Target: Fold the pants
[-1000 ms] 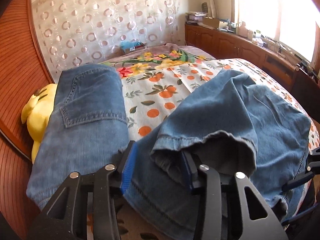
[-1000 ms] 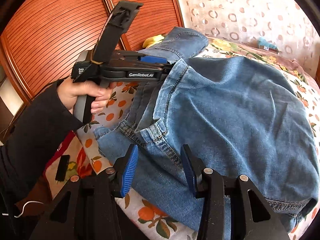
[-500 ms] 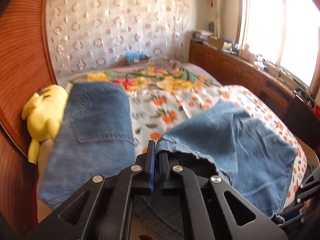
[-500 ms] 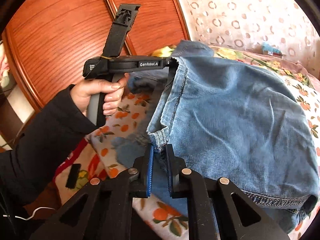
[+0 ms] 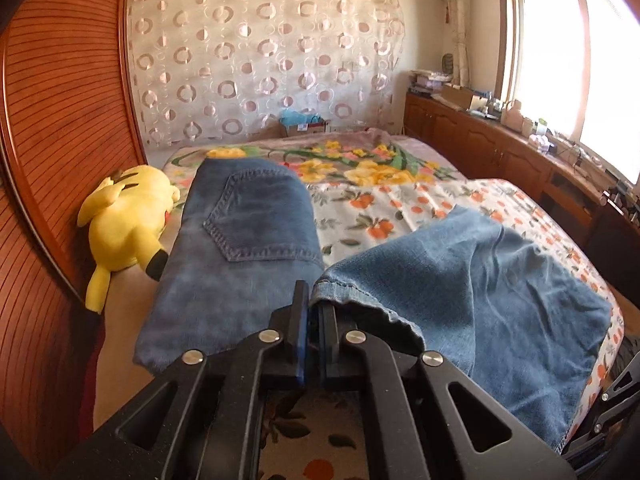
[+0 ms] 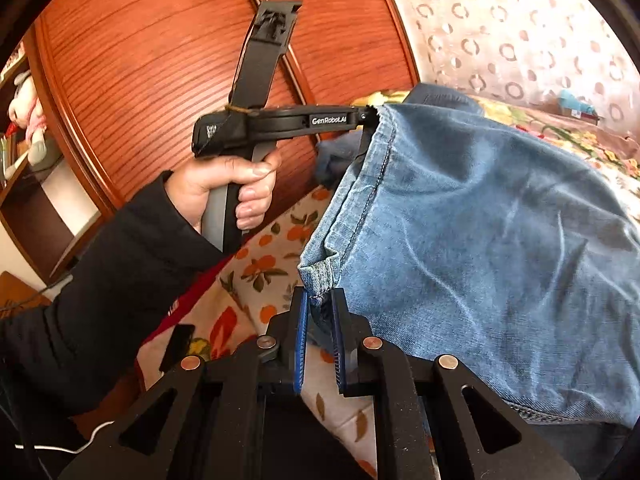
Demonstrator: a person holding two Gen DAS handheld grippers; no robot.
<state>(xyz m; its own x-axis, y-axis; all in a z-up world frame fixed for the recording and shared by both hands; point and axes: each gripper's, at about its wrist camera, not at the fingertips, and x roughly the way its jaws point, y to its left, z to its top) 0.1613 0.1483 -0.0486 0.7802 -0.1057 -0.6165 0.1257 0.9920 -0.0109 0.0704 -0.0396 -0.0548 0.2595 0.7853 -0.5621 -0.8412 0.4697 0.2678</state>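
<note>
one flowered bed [image 5: 400,208], one pair of blue jeans [image 5: 248,240] spread on it, hem lifted, one yellow plush [image 5: 128,220] only in left view, one hand [image 6: 224,188] only in right view, left gripper [image 5: 314,312] and right gripper [image 6: 320,304] each pinching the hem

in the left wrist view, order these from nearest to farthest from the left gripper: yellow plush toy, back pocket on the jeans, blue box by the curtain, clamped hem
1. Clamped hem, pinched in the left gripper.
2. Back pocket, ahead, slightly left, on the jeans.
3. Yellow plush toy, far left by the wooden wall.
4. Blue box, beyond the bed's far end, by the curtain.
</note>
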